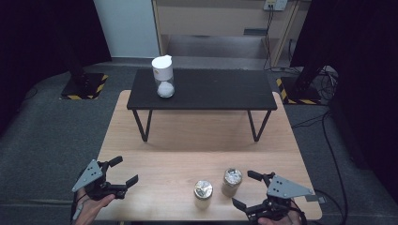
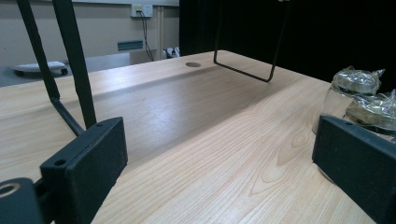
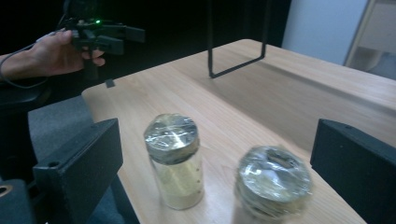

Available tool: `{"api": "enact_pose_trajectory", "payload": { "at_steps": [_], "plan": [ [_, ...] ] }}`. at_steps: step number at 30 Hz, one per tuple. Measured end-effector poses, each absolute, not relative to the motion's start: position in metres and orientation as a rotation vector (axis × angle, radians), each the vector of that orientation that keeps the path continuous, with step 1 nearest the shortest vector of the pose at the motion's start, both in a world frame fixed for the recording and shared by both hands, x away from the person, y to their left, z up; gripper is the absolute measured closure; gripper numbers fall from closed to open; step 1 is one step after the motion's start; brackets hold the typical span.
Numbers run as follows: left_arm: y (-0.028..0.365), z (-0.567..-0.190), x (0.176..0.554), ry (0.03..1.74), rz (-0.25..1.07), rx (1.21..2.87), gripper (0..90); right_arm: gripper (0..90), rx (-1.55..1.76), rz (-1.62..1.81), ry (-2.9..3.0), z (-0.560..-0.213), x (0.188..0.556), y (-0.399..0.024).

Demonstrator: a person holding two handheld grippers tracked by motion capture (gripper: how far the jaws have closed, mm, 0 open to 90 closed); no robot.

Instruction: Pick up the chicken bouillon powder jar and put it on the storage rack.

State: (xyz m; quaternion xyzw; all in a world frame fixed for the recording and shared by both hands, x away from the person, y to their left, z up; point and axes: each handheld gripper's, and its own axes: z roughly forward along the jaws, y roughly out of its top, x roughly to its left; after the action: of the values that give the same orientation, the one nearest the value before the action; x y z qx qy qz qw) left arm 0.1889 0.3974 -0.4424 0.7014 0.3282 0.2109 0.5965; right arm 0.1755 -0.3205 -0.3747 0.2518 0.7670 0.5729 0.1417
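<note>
Jar A: right-hand jar (image 1: pixel 232 182), clear glass, foil-wrapped cap crinkled and shiny, pale fill; upright on the near part of the wooden table (image 1: pixel 202 136), just inside the right gripper's reach
Jar B: left-hand jar (image 1: pixel 203 193), same build, foil cap, yellowish powder in the lower part, clear in the right gripper view (image 3: pixel 173 161); upright, just beside Jar A, not touching as far as the high view shows
Right gripper: right gripper (image 1: pixel 247 189) at the table's near right corner, jaws spread wide, nothing between the pads; both jars stand in front of them
Left gripper: left gripper (image 1: pixel 124 170) at the near left edge, jaws spread, nothing held, well apart from the jars
Far field: black side table (image 1: pixel 202 89) stands on the wooden table's far half; on its left end a tall jar with white cap (image 1: pixel 164 76), white contents at the bottom
</note>
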Motion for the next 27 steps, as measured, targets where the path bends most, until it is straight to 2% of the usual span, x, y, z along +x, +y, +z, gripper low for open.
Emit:
{"api": "enact_pose_trajectory", "payload": {
  "at_steps": [27],
  "plan": [
    [0.397, -0.442, 0.190, 0.753, 0.484, 1.640, 2.3, 4.1, 0.662, 1.611, 2.387, -0.386, 0.198, -0.268]
  ]
}}
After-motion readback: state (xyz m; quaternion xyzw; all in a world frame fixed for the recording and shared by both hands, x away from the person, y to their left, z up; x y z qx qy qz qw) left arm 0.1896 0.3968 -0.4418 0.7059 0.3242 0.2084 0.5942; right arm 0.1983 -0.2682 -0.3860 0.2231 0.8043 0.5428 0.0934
